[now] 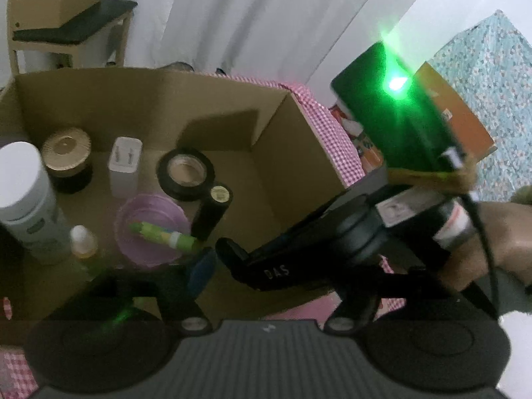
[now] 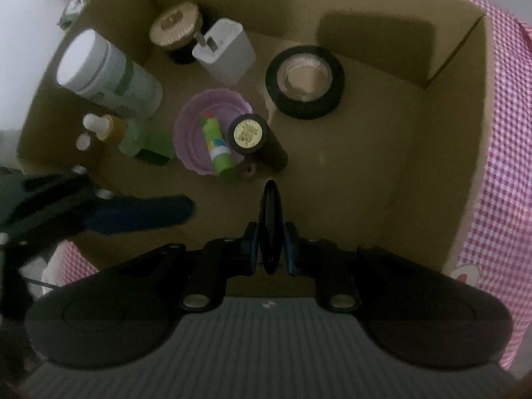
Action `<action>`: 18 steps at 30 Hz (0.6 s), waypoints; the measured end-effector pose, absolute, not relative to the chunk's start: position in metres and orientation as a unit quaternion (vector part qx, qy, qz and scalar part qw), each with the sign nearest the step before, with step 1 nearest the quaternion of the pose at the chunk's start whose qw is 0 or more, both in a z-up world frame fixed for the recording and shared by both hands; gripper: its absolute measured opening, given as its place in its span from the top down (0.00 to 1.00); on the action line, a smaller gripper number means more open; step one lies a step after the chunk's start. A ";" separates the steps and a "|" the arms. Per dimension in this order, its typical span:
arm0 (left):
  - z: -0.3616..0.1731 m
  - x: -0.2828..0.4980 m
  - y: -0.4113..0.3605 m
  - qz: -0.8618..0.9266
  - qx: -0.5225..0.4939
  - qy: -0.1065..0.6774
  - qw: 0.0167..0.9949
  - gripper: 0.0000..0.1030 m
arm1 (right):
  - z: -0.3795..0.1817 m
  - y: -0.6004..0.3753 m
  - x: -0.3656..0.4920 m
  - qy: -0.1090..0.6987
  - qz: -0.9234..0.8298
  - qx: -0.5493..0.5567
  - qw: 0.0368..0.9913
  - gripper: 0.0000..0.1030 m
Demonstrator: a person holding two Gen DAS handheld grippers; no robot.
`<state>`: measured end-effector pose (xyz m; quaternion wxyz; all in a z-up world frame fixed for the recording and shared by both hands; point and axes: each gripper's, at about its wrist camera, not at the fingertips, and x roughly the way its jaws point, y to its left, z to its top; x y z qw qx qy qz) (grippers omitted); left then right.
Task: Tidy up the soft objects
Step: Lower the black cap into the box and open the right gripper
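An open cardboard box [image 2: 442,153] stands on a pink checked cloth. In the right wrist view my right gripper [image 2: 271,229] points down into it, shut on a thin flat black item [image 2: 271,206] seen edge-on over bare box floor. In the left wrist view the right gripper [image 1: 232,252] reaches in from the right, with white letters showing on the black item [image 1: 276,271]. My left gripper [image 1: 262,266] is open. One of its blue fingers [image 1: 202,269] shows; the other is hidden behind the right gripper. That blue finger [image 2: 143,212] also shows in the right wrist view.
The box holds a black tape roll [image 2: 304,81], a purple bowl [image 2: 199,116] with a green glue stick [image 2: 216,143], a black gold-capped tube [image 2: 249,133], a white charger [image 2: 226,50], a gold-lidded jar [image 2: 174,26], a white canister [image 2: 106,73] and small bottles [image 2: 109,126]. A chair [image 1: 73,30] stands behind.
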<state>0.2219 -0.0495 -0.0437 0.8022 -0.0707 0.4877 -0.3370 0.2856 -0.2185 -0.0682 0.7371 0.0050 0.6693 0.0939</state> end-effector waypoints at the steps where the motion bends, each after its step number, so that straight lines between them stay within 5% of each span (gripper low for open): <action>1: -0.042 0.221 -0.046 -0.336 -0.072 0.484 0.805 0.25 | -0.069 -0.218 0.287 0.672 0.094 0.004 0.734 0.86; 10: -0.027 0.202 -0.028 -0.334 -0.080 0.457 0.821 0.17 | -0.068 -0.215 0.290 0.679 0.078 -0.001 0.730 0.81; 18: -0.017 0.188 -0.002 -0.327 -0.095 0.436 0.833 0.15 | 0.000 -0.212 0.276 0.615 0.090 -0.003 0.783 0.75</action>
